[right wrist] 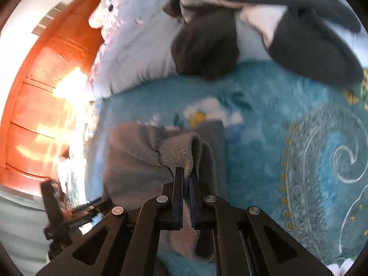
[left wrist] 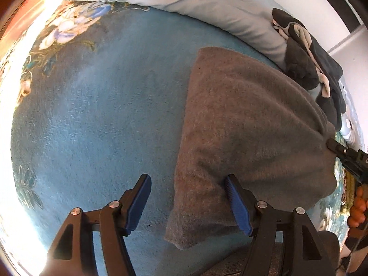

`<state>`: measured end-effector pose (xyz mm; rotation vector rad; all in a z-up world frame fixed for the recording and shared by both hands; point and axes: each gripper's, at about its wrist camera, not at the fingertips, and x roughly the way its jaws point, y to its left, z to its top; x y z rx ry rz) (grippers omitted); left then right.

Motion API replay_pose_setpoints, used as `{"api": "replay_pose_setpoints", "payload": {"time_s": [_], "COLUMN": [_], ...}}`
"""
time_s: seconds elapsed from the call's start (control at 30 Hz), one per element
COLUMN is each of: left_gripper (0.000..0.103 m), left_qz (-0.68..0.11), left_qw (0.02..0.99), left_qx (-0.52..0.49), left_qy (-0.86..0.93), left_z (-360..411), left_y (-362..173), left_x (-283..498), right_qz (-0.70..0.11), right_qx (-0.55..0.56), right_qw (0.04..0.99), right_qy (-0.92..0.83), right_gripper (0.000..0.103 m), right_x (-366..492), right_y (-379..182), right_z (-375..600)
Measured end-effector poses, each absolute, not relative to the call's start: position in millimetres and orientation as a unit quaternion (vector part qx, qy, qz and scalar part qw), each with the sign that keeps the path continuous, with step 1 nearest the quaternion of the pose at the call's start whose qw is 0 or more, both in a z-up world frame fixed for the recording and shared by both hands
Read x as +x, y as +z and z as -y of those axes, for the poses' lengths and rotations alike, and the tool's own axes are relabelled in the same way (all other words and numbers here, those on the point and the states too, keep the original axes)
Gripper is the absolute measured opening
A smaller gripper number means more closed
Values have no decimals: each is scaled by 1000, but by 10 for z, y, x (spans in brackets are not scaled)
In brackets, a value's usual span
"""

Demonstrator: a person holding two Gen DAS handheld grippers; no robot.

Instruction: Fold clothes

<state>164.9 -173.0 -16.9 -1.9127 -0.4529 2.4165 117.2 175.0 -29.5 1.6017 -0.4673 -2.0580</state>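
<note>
A grey knitted garment lies spread on the blue floral blanket. My left gripper is open just above it. One finger stands over the garment's near left edge, the other over bare blanket, and nothing is pinched. At the right edge of the left wrist view, my right gripper bites the garment's far corner, with the fabric puckered around it. In the right wrist view, the right gripper is shut on a bunched fold of the grey garment, and cloth shows between its pads.
A heap of dark and cream clothes lies against a pale blue floral duvet at the back. An orange wooden panel stands beyond the bed. A hand holds the right gripper's handle.
</note>
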Motion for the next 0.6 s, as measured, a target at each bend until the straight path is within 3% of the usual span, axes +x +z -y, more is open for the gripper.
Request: {"api": "replay_pose_setpoints", "payload": {"time_s": [0.1,0.17,0.33,0.6], "left_gripper": [73,73,73,73], "left_qz": [141,142,140,151], "left_qw": [12,10,15,13], "left_qx": [-614,-613,-594,-602], "left_qy": [776,777,792,784], "left_z": [1721,1710,1657,1695], "left_y": [-164,-150,-30,-71], "left_x": [1670,1677,1730,1780], "right_qz": [175,163,189,228], "right_qx": [578,577,589,623], "right_qw": [248,243,242,236], "right_qy": [-758,-762,-747,-710], "right_gripper": [9,17,50,52], "right_x": [1218,1221,1338,1457], "right_y": [-264,-222,-296,-574], "right_z": [-1764,-1769,-1948,-1873]}}
